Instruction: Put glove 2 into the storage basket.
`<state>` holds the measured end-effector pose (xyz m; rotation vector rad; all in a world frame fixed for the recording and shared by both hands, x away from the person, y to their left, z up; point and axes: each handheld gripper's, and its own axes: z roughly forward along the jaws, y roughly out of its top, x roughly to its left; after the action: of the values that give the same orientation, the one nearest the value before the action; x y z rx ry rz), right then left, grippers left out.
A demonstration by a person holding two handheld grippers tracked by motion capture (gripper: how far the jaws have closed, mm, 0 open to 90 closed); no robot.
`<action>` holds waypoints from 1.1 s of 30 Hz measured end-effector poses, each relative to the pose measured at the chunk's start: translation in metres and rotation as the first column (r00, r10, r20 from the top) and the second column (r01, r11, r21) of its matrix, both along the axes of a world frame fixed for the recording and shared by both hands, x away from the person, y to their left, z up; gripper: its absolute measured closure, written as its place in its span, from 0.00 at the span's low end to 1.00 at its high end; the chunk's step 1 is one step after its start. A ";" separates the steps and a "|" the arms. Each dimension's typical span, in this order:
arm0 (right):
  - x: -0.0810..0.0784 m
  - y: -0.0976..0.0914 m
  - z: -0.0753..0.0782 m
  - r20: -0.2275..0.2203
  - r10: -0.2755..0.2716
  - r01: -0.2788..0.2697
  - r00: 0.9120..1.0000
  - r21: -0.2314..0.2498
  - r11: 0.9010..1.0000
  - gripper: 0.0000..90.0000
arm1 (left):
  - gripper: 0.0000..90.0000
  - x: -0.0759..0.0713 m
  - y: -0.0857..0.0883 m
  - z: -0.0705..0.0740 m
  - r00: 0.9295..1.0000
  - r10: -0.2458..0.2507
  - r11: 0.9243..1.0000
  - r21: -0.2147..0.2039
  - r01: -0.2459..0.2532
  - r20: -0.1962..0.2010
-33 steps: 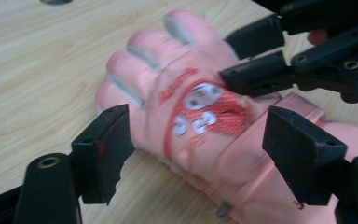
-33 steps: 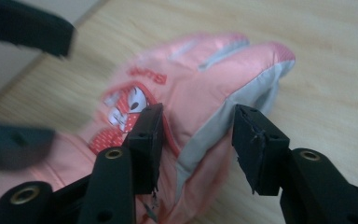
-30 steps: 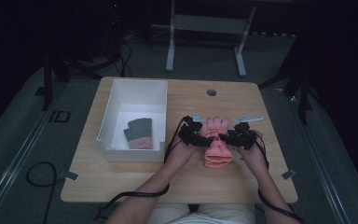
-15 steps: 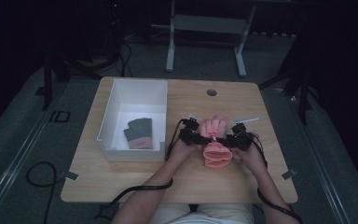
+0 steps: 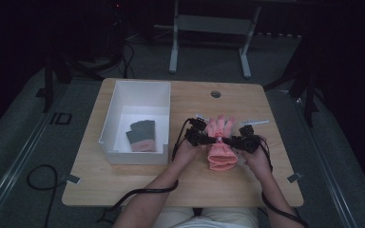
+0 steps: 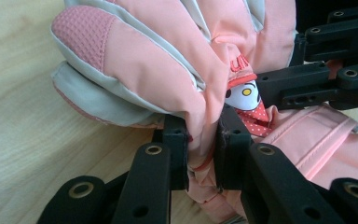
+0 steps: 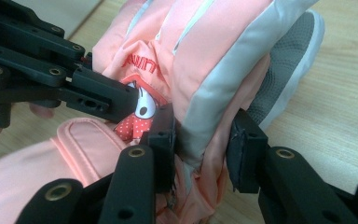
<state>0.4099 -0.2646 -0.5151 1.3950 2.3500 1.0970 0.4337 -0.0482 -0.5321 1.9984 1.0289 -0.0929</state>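
From my station I count one pink glove (image 5: 221,142) at centre frame in the high view, one grey glove (image 5: 141,135) left of centre, one white bin (image 5: 119,108) around it, one wooden table (image 5: 123,183), two grippers, left gripper (image 5: 213,139) and right gripper (image 5: 226,140), two black cables, and one round hole (image 5: 216,94) near the table's upper edge

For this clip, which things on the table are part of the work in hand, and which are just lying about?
In use:
- pink glove, pinched at its middle from both sides
- left gripper, jaws just closed on the glove's edge
- right gripper, jaws closing around the opposite edge

Lying about:
- white bin on the table's left
- grey glove lying inside the bin
- wooden table
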 end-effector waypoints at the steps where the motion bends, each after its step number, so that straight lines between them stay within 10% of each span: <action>1: -0.001 0.000 0.002 0.006 -0.002 0.002 1.000 0.000 1.000 0.74 | 0.86 -0.001 0.000 0.003 1.000 0.001 1.000 0.001 -0.001 0.006; 15: -0.023 0.006 0.052 0.116 0.008 -0.012 0.993 0.040 0.999 0.75 | 0.86 -0.026 0.006 0.064 0.990 0.006 0.998 0.058 -0.014 0.141; 33: -0.028 0.044 0.112 0.219 0.055 -0.075 0.974 0.084 0.994 0.75 | 0.86 -0.033 0.053 0.139 0.979 0.011 0.996 0.085 -0.029 0.203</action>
<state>0.3818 -0.2209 -0.4026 1.1671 2.2289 1.3177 0.4005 0.0052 -0.3933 2.0284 0.9358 0.1664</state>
